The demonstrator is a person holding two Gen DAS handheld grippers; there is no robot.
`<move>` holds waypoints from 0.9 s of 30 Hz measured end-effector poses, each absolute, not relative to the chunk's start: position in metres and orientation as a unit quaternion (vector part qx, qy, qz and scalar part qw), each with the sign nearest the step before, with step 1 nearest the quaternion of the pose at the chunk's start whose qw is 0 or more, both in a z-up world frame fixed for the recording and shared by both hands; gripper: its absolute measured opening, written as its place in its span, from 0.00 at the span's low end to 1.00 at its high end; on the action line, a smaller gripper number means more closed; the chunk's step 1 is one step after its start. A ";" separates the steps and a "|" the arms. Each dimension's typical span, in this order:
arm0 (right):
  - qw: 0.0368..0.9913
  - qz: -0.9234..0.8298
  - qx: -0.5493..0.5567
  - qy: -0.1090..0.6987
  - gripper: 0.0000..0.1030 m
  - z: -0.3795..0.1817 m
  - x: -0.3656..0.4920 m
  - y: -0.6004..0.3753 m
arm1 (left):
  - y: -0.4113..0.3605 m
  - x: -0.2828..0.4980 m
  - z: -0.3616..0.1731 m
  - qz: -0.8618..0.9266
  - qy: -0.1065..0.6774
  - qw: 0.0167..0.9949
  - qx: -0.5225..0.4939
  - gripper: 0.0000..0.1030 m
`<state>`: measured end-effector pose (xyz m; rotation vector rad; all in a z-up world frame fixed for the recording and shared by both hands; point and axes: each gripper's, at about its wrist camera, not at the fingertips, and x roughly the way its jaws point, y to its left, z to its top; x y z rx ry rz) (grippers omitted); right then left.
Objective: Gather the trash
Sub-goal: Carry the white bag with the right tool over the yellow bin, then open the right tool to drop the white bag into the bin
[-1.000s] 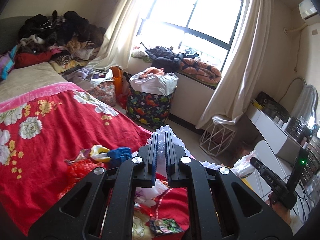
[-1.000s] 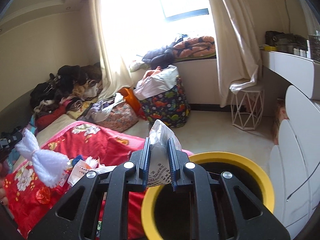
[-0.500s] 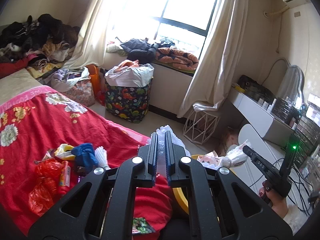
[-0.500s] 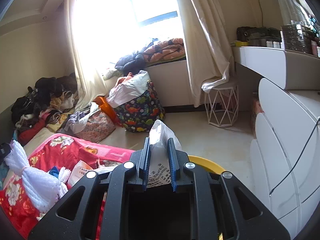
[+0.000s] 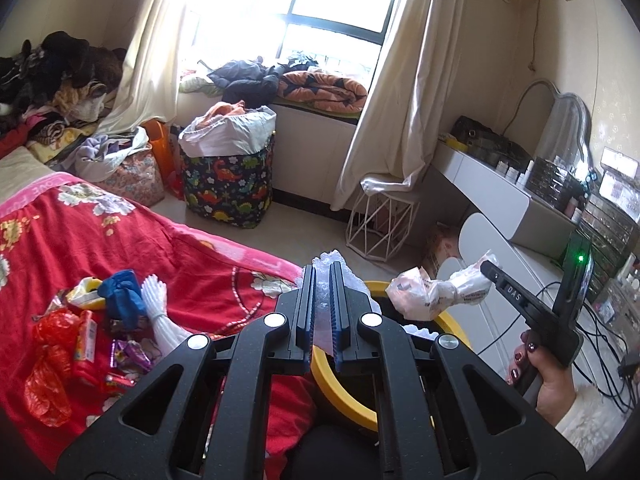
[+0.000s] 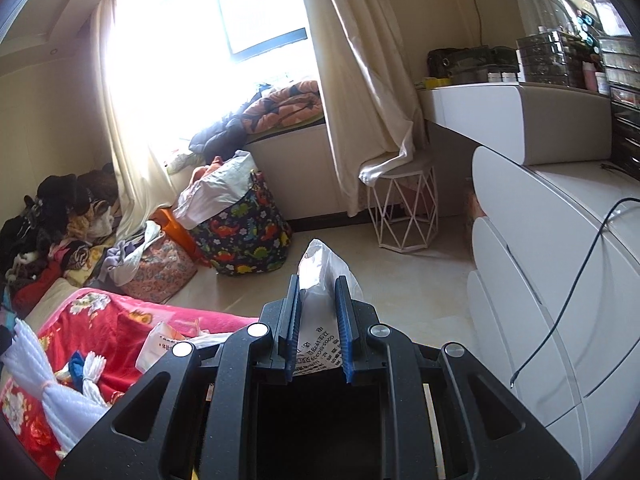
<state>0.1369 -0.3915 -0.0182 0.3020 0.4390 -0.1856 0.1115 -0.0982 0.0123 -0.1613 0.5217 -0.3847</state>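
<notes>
Left gripper (image 5: 322,276), bottom centre of its view, jaws pinched nearly together on a clear crinkly plastic scrap (image 5: 334,264) that pokes up past the tips. Right gripper (image 6: 318,292) has its jaws narrow, clamped on a white printed wrapper (image 6: 320,260); in the left view that same wrapper hangs at centre right, crumpled and stretched roughly sideways, off the right tool's tip. Key relation: the yellow-rimmed bin (image 5: 344,396) sits directly below and just beyond the left jaws, lower centre, its rim passing under the fingertips, and the wrapper hangs over the bin's far rim. Judging from that, both pieces are roughly over the mouth, the left one nearer its middle; release looks like the next call. In the right view the bin is mostly hidden under the tool, so I can't confirm alignment there. Farther left, on the red floral blanket (image 5: 132,240), more litter waits: red plastic bag (image 5: 48,364), blue wad (image 5: 120,296).
</notes>
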 end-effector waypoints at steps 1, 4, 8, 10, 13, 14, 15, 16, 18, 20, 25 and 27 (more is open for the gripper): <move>0.960 -0.095 0.151 0.218 0.16 -0.020 0.137 -0.394 | -0.101 0.112 0.010 -0.191 0.259 0.944 -0.078 0.03; 0.958 -0.103 0.152 0.220 0.16 -0.024 0.136 -0.399 | -0.110 0.114 0.005 -0.195 0.265 0.942 -0.072 0.03; 0.957 -0.112 0.151 0.220 0.16 -0.028 0.135 -0.403 | -0.119 0.119 -0.002 -0.199 0.274 0.939 -0.066 0.03; 0.957 -0.117 0.149 0.220 0.16 -0.030 0.135 -0.405 | -0.123 0.121 -0.006 -0.200 0.278 0.937 -0.064 0.03; 0.956 -0.123 0.148 0.223 0.16 -0.034 0.137 -0.407 | -0.130 0.124 -0.012 -0.202 0.285 0.935 -0.061 0.04; 0.955 -0.126 0.147 0.224 0.16 -0.036 0.137 -0.407 | -0.132 0.125 -0.014 -0.203 0.287 0.934 -0.059 0.03; 0.955 -0.129 0.145 0.224 0.16 -0.036 0.137 -0.408 | -0.134 0.125 -0.016 -0.204 0.289 0.934 -0.058 0.04; 0.955 -0.132 0.140 0.224 0.16 -0.037 0.137 -0.409 | -0.136 0.126 -0.017 -0.205 0.291 0.933 -0.057 0.04; 0.955 -0.133 0.140 0.224 0.16 -0.038 0.138 -0.410 | -0.141 0.127 -0.020 -0.207 0.296 0.931 -0.055 0.03; 0.955 -0.132 0.139 0.226 0.16 -0.040 0.138 -0.410 | -0.146 0.128 -0.024 -0.210 0.302 0.928 -0.055 0.04; 0.955 -0.132 0.138 0.228 0.18 -0.044 0.140 -0.412 | -0.162 0.129 -0.035 -0.221 0.314 0.922 -0.047 0.04; 0.954 -0.128 0.144 0.231 0.26 -0.046 0.142 -0.414 | -0.165 0.130 -0.038 -0.229 0.316 0.919 -0.049 0.04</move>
